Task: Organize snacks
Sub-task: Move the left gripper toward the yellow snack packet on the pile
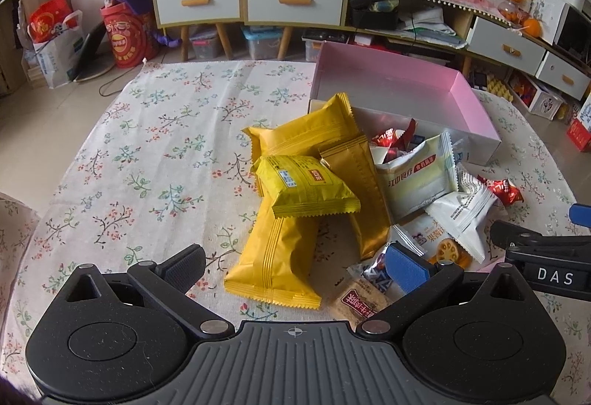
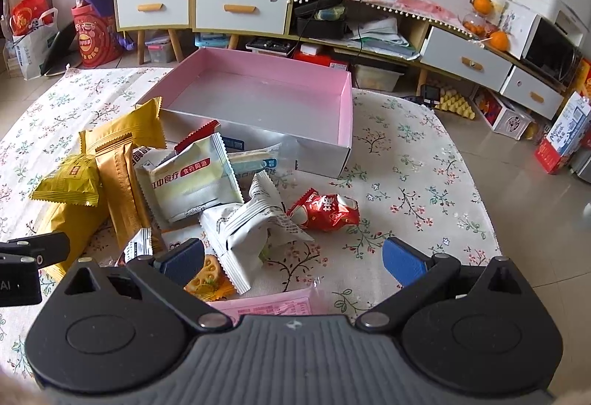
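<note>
From the left wrist view, the left claw (image 1: 293, 266) stands wide apart and holds nothing, hovering low over the worktop (image 1: 147, 131). A yellow packet (image 1: 275, 259) lies right between its fingers, just ahead, with its long axis running away from the claw and leaning slightly right. More yellow packets (image 1: 306, 189) are stacked beyond it, and the pink box (image 1: 476, 105) sits further ahead to the right, with nothing in it that shows.

From the right wrist view, the right claw (image 2: 293, 257) is also spread wide and carries nothing. A white packet (image 2: 255, 224) lies just ahead between its fingers, nearer the left one, long axis slanting. A red packet (image 2: 327, 211) lies just beyond, and the box is straight ahead. My judgement: each claw is nearest its own packet.
</note>
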A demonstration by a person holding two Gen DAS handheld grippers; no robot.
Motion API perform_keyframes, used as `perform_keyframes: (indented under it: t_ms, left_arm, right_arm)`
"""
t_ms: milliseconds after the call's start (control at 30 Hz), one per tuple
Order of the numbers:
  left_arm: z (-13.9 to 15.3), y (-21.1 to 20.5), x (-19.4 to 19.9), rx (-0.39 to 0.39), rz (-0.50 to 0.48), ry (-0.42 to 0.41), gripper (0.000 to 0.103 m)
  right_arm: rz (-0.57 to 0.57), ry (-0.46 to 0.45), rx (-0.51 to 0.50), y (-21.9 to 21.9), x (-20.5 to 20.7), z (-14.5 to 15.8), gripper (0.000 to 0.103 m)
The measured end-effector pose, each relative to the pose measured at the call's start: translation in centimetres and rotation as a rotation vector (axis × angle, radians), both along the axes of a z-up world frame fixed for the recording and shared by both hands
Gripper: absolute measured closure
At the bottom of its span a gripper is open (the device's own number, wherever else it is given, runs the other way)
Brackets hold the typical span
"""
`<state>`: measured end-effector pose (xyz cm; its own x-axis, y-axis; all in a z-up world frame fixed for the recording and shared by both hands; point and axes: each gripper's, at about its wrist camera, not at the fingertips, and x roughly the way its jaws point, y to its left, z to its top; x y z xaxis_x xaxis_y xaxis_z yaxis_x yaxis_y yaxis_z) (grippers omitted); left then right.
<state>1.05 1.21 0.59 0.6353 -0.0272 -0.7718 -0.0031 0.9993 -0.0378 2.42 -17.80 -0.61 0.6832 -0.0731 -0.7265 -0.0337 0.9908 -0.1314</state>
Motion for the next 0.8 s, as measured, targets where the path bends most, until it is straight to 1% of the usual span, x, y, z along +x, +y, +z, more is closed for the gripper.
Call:
perform_keyframes:
  t_ms: [267,500,800]
  left_arm:
    - [-0.24,0.14,0.13,0.000,-0.006,-0.003,0.000]
    - [-0.12,0.62,0.11,-0.027,-0.023,-0.021,0.000]
    - [0.42,0.68,0.33,-0.044,-0.056,-0.008,0.000]
  right_arm:
    - [0.011,0.005,0.013,0.10,0.02,0.05,0.000]
    - [0.017,0.005,0.020,-0.27,0.34,0.39,0.000]
    - [0.030,0.021,0.057,-0.72,0.72,0.85,0.001]
